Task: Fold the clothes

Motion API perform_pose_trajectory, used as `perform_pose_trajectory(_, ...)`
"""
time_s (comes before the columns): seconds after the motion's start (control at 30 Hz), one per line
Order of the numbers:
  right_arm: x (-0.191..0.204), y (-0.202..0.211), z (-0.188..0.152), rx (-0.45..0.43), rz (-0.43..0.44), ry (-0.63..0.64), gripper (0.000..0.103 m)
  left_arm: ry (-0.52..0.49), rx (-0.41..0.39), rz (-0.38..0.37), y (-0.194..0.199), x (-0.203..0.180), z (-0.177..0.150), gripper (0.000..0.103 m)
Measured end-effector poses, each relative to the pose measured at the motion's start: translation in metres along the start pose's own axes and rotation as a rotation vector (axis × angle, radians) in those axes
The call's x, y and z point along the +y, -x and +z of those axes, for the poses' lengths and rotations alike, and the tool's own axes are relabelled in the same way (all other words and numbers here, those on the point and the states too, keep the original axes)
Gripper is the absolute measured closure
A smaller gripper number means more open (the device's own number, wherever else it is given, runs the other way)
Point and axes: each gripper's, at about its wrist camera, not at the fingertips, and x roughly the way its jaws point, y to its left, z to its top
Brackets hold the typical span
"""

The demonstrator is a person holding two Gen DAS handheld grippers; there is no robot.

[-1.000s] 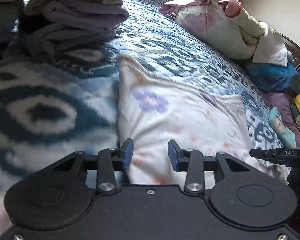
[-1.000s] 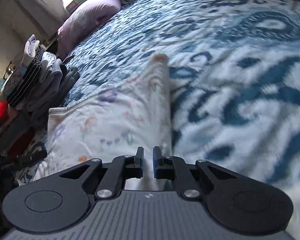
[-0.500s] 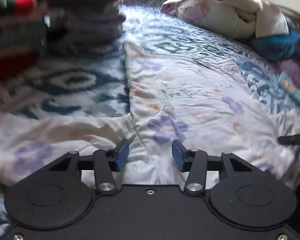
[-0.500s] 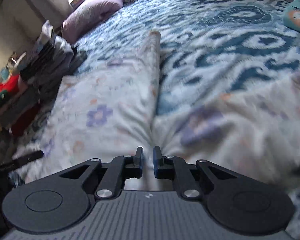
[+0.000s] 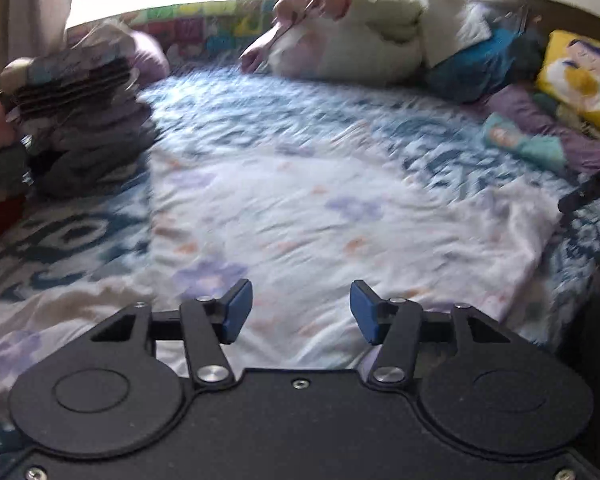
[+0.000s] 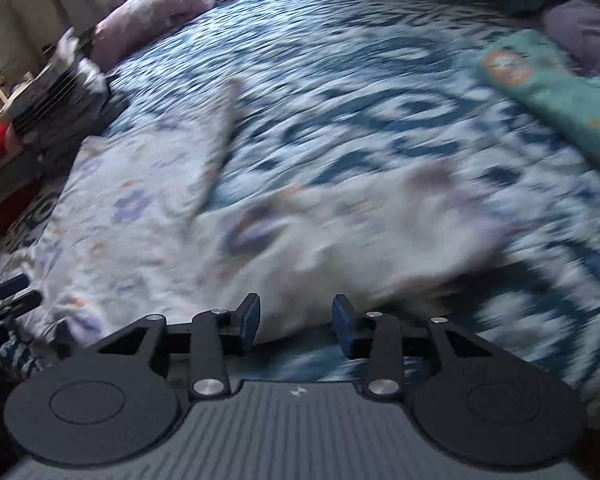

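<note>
A white garment with purple and orange flowers lies spread on the blue patterned bedspread. It also shows in the right wrist view, with a sleeve-like part stretching right. My left gripper is open and empty just above the garment's near edge. My right gripper is open and empty at the garment's near edge. Both views are motion-blurred.
A stack of folded clothes stands at the left, also in the right wrist view. Pillows and bundled bedding line the far side. A teal toy and a yellow cushion lie at the right.
My right gripper was shut and is now open, off the garment. Both grippers pulled back toward the near edge, so more of the garment shows. The left gripper stayed open.
</note>
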Motion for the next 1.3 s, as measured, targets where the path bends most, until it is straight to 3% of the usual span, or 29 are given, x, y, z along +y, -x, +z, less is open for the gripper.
perform_pose_trajectory(0.13, -0.055, 0.015, 0.026, 0.034, -0.179, 0.089, 0.063, -0.003, -0.067, -0.063, -0.005, -0.022, 0.004, 0.061)
perform_pose_trajectory(0.17, -0.065, 0.015, 0.028, 0.042, -0.219, 0.111, 0.063, -0.022, -0.064, -0.079, -0.009, -0.029, 0.004, 0.061)
perform_pose_trajectory(0.2, -0.074, 0.016, 0.03, 0.049, -0.256, 0.132, 0.063, -0.065, -0.004, -0.088, -0.019, -0.037, 0.001, 0.061)
perform_pose_trajectory(0.23, -0.08, 0.016, 0.029, 0.046, -0.253, 0.119, 0.063, -0.13, 0.09, -0.089, -0.034, -0.046, -0.004, 0.06)
perform_pose_trajectory(0.3, -0.09, 0.014, 0.023, 0.031, -0.207, 0.054, 0.062, -0.256, 0.144, -0.065, -0.046, -0.06, -0.016, 0.056)
perform_pose_trajectory(0.37, -0.093, 0.006, 0.013, 0.012, -0.131, -0.043, 0.058, -0.274, 0.117, -0.058, -0.04, -0.065, -0.01, 0.057)
perform_pose_trajectory(0.47, -0.094, -0.006, 0.001, -0.042, -0.066, -0.166, 0.055, -0.195, -0.001, -0.118, -0.028, -0.064, 0.002, 0.057)
perform_pose_trajectory(0.53, -0.096, -0.01, -0.004, -0.089, -0.039, -0.238, 0.045, -0.169, -0.047, -0.152, -0.029, -0.07, 0.004, 0.057)
perform_pose_trajectory(0.6, -0.098, -0.015, -0.009, -0.135, -0.012, -0.31, 0.036, -0.177, -0.065, -0.175, -0.036, -0.079, 0.001, 0.057)
perform_pose_trajectory(0.67, -0.1, -0.02, -0.014, -0.182, 0.015, -0.382, 0.036, -0.197, -0.016, -0.205, -0.05, -0.087, -0.003, 0.057)
perform_pose_trajectory(0.7, -0.101, -0.022, -0.017, -0.206, 0.028, -0.418, 0.038, -0.208, 0.016, -0.21, -0.058, -0.092, -0.006, 0.057)
perform_pose_trajectory(0.77, -0.101, -0.025, -0.017, -0.238, 0.034, -0.451, 0.054, -0.23, 0.044, -0.191, -0.068, -0.099, -0.014, 0.058)
perform_pose_trajectory(0.83, -0.097, -0.024, -0.009, -0.248, 0.008, -0.424, 0.081, -0.217, 0.05, -0.215, -0.067, -0.1, -0.011, 0.058)
perform_pose_trajectory(0.9, -0.094, -0.023, -0.002, -0.258, -0.017, -0.397, 0.093, -0.21, 0.07, -0.227, -0.066, -0.099, -0.01, 0.058)
perform_pose_trajectory(1.07, -0.085, -0.022, 0.016, -0.284, -0.082, -0.329, 0.094, -0.224, 0.079, -0.222, -0.064, -0.103, -0.015, 0.058)
perform_pose_trajectory(1.13, -0.076, -0.042, 0.022, -0.181, -0.237, -0.228, 0.094, -0.221, 0.083, -0.228, -0.063, -0.101, -0.015, 0.058)
perform_pose_trajectory(1.17, -0.075, -0.044, 0.023, -0.178, -0.259, -0.212, 0.094, -0.218, 0.084, -0.236, -0.062, -0.1, -0.015, 0.058)
perform_pose_trajectory(1.3, -0.07, -0.029, 0.025, -0.234, -0.214, -0.253, 0.088, -0.201, 0.092, -0.255, -0.059, -0.094, -0.011, 0.058)
